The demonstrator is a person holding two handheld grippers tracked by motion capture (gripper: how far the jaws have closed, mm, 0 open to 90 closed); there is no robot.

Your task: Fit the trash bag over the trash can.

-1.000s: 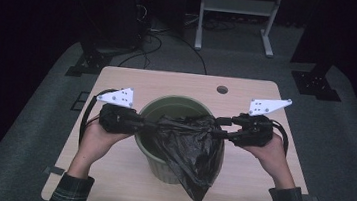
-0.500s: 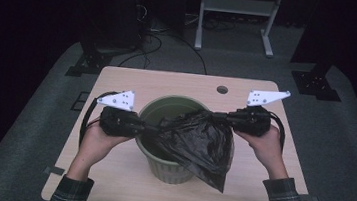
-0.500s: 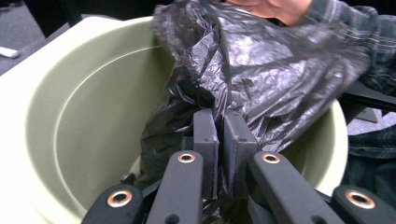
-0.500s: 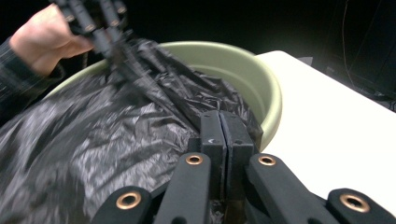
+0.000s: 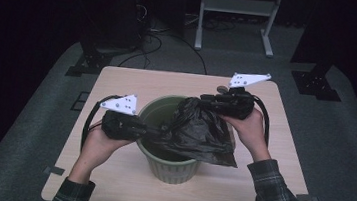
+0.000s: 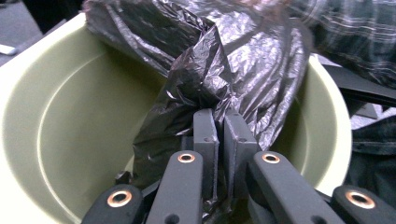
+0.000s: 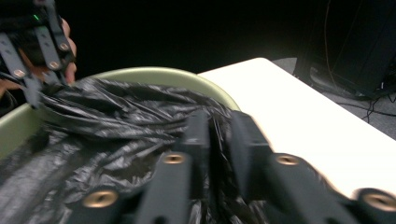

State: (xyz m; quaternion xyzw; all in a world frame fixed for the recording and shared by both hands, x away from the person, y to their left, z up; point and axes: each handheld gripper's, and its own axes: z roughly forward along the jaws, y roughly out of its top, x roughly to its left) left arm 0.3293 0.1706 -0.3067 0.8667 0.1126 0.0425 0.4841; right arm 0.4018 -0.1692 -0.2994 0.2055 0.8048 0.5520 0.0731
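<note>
Crinkled glossy black bag over round green bin.

Light wooden table, grey carpet, metal stand, floor cables

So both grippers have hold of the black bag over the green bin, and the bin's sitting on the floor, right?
Not quite: the green bin stands on the wooden table, not on the floor, as the high view shows. The rest holds: the left gripper and the right gripper each have the black bag pinched between their jaws above the bin.
</note>
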